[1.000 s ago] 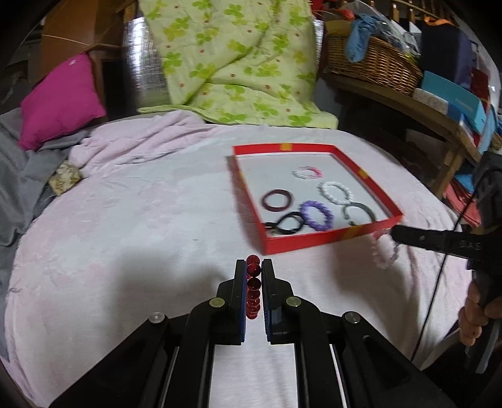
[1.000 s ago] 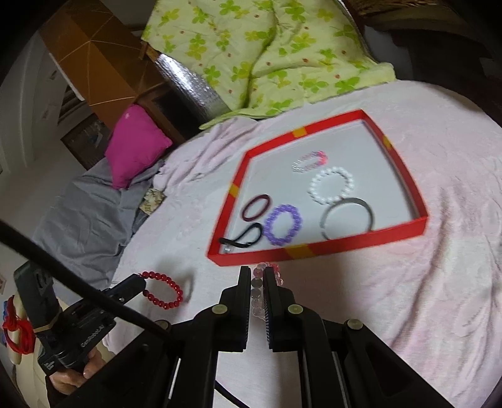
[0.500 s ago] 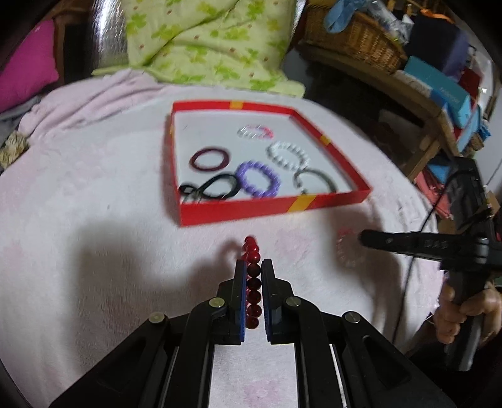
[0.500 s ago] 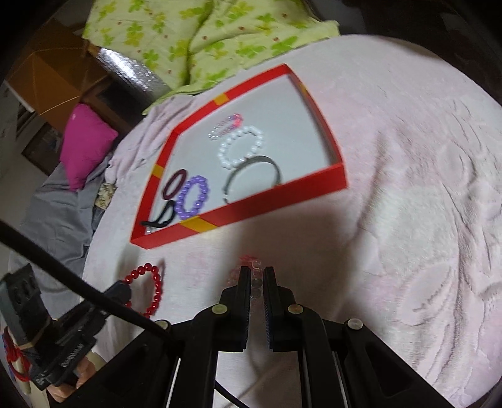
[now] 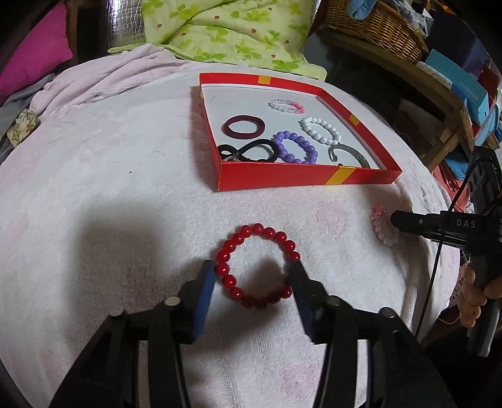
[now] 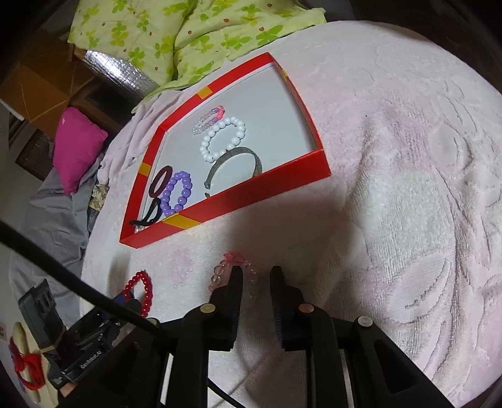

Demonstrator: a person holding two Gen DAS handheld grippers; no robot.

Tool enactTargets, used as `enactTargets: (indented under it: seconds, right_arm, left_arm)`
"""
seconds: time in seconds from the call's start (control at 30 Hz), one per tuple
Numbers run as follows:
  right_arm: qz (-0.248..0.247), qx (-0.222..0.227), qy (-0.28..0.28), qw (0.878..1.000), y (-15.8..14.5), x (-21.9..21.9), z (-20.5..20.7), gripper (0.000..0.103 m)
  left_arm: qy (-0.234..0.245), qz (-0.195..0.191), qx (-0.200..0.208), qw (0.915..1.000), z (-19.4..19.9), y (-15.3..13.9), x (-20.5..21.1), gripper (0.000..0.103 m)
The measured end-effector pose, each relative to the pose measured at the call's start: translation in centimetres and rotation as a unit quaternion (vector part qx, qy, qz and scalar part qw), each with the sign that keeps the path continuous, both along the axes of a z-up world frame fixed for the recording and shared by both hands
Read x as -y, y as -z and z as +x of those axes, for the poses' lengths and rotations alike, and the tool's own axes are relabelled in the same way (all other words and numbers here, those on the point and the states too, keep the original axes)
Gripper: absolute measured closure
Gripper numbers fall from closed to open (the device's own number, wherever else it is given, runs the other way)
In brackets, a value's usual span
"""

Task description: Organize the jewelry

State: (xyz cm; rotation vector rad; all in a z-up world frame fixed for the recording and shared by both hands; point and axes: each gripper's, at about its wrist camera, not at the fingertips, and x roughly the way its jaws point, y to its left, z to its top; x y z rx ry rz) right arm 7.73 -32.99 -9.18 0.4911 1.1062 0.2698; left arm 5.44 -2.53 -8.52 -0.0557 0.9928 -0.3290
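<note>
A red bead bracelet (image 5: 256, 265) lies flat on the pink towel between the wide-open jaws of my left gripper (image 5: 253, 266); it also shows in the right wrist view (image 6: 141, 292). A pale pink bead bracelet (image 6: 233, 270) lies on the towel at the tips of my right gripper (image 6: 254, 273), which is open, its left finger over the beads. It also shows in the left wrist view (image 5: 381, 226). The red tray (image 5: 282, 180) holds several bracelets and hair ties, among them a purple bead bracelet (image 5: 295, 147) and a white one (image 5: 321, 130).
A green floral quilt (image 5: 226, 28) lies behind the tray. A magenta pillow (image 5: 31, 56) is at far left. A wicker basket (image 5: 376, 25) and boxes sit on a wooden shelf at right. The pink towel (image 6: 408, 188) stretches to the right of the tray.
Both grippers have opened and released their bracelets onto the towel in front of the tray. The red bracelet now lies flat; the pink one rests at the right gripper's tips.
</note>
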Motion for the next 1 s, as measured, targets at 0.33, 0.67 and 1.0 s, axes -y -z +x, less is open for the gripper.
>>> enactTargets:
  seconds: [0.33,0.67,1.0]
  right_arm:
    - [-0.092,0.043,-0.042,0.994,-0.3,-2.0,-0.4,0.093]
    - [-0.063,0.067,-0.019,0.996,-1.3,0.7,-1.4,0.094]
    - [0.004,0.087,0.002,0.996,-2.7,2.3,-1.9,0.094]
  left_arm:
    - [0.012,0.029,0.013,0.9994,0.1,0.1,0.7,0.044]
    - [0.029,0.026,0.026,0.9989,-0.2,0.3,0.7,0.083]
    - [0.02,0.002,0.06,0.998,-0.5,-2.1,0.4,0.097]
